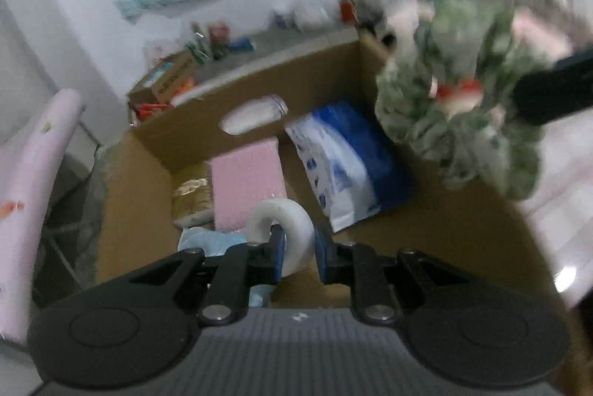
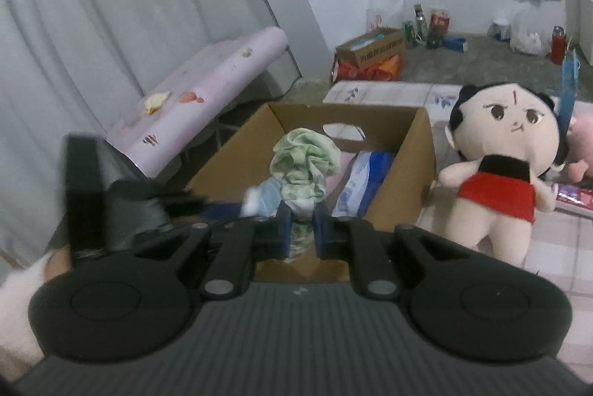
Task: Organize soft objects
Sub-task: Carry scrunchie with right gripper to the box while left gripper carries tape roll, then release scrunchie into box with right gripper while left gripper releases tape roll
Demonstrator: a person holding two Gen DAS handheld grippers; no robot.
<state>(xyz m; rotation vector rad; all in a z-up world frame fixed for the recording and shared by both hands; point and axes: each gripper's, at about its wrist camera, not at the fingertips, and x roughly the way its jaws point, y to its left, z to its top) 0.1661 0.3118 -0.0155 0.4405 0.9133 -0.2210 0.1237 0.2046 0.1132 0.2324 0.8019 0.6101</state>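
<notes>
My left gripper (image 1: 299, 257) is shut on a white curved soft piece (image 1: 292, 214) and hangs over the open cardboard box (image 1: 326, 70). Inside the box lie a pink foam block (image 1: 246, 181), a blue-and-white plastic pack (image 1: 344, 166), a tan bundle (image 1: 191, 192) and a light-blue item (image 1: 207, 240). My right gripper (image 2: 301, 229) is shut on a crumpled green-patterned cloth (image 2: 305, 159), held above the box (image 2: 418, 173). In the left wrist view that cloth (image 1: 456, 122) appears blurred at upper right, over the box's right side. The left gripper's blurred body (image 2: 122, 207) is at the left.
A big-headed plush doll in a red skirt (image 2: 504, 151) stands right of the box on a checked mat, with a pink plush (image 2: 580, 144) behind it. A lilac padded bench (image 2: 207, 81) is on the left. A small carton (image 2: 374, 49), bottles and bags line the far wall.
</notes>
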